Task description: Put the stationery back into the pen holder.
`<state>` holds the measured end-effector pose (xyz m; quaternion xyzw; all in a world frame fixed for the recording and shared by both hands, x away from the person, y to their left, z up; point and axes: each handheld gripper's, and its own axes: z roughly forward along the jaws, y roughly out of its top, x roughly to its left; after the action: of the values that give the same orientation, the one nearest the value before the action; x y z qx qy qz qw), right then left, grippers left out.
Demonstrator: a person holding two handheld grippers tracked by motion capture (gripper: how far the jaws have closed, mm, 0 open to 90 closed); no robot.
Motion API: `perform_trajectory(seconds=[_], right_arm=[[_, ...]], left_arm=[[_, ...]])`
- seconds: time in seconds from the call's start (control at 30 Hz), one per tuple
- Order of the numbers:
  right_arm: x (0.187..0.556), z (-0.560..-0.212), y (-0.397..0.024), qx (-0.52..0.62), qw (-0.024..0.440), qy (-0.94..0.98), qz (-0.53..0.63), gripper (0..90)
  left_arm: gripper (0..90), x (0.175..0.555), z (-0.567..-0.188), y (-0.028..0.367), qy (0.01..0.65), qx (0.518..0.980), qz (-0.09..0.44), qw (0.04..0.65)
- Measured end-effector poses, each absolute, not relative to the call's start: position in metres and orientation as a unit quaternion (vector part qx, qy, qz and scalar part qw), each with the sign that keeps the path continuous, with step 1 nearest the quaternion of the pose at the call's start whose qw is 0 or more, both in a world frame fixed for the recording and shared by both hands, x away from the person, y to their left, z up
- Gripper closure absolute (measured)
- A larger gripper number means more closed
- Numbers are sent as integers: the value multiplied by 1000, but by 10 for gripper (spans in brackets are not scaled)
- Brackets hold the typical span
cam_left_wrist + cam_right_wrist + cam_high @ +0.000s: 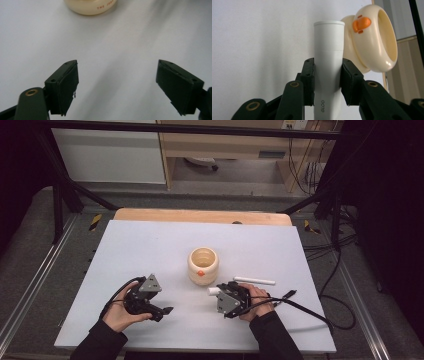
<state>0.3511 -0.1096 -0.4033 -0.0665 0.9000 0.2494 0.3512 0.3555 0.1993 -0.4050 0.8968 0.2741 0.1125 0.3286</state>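
Table [150,245]: pale sheet, work area. Cream holder [203,265]: upright at centre, looks empty. Right gripper [216,291]: jaws clamped on white glue stick [329,50], tip aimed at holder, just beside it; insertion judged pending. Left gripper [167,310]: jaws spread wide, nothing between. Second white stick [255,280]: lying right of holder, untouched.

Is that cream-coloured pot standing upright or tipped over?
Upright: the cream pot stands on its base on the table, round mouth facing up.

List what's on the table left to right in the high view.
Left gripper → cream cup → right gripper, fingers shut on a white tube → white stick lying flat.
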Motion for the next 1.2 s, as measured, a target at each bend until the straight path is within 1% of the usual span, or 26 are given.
perform_trajectory(seconds=[0.23, 0.57, 0.63, 0.67, 0.77, 0.87, 1.2], right_arm=[[352, -400, -120, -23, 341, 900, 271, 669], [354, -393, -132, 81, 302, 892, 325, 670], [354, -392, -133, 104, 296, 888, 336, 670], [355, -391, -135, 130, 286, 883, 349, 670], [356, -390, -135, 148, 280, 878, 359, 670], [357, -385, -135, 185, 258, 862, 395, 670], [361, -375, -137, 237, 246, 833, 435, 670]], left_arm=[[94, 352, -416, 219, 304, 884, 120, 335], [20, 347, -425, 240, 333, 869, 125, 345], [15, 346, -428, 243, 338, 866, 125, 348], [12, 346, -429, 245, 340, 865, 126, 347], [13, 345, -432, 249, 346, 862, 129, 348], [13, 344, -432, 252, 346, 858, 136, 354], [12, 342, -435, 260, 352, 853, 146, 357]])
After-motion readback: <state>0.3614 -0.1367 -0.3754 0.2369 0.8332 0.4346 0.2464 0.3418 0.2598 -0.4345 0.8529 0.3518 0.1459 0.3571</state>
